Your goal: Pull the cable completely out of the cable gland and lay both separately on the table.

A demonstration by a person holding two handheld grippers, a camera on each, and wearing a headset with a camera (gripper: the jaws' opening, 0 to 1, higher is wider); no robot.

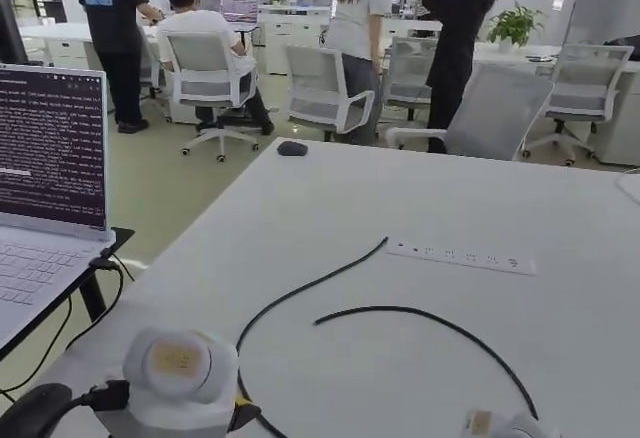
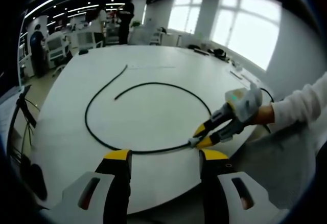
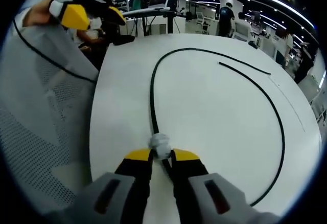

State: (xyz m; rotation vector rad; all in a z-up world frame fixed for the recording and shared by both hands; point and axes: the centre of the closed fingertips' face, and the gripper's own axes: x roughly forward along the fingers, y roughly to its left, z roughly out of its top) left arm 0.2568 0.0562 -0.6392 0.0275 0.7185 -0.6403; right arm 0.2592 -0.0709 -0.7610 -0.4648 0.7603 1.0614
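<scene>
A long black cable (image 1: 300, 293) lies in a wide loop on the white table (image 1: 560, 338). In the right gripper view my right gripper (image 3: 162, 155) is shut on a small grey-white cable gland (image 3: 161, 143), and the cable (image 3: 152, 86) runs on through it. The left gripper view shows my left gripper (image 2: 166, 157) open and holding nothing, at the table's near edge, just short of the cable (image 2: 92, 106). The right gripper (image 2: 196, 141) comes in there from the right, holding the gland (image 2: 192, 142). The left gripper (image 3: 97, 13) hangs at the upper left in the right gripper view.
A white power strip (image 1: 462, 256) lies beyond the loop, and a dark mouse (image 1: 292, 148) near the far edge. An open laptop (image 1: 50, 158) stands on a side stand at left. A grey mesh chair (image 3: 46, 106) is close to the near edge. Office chairs and people stand behind.
</scene>
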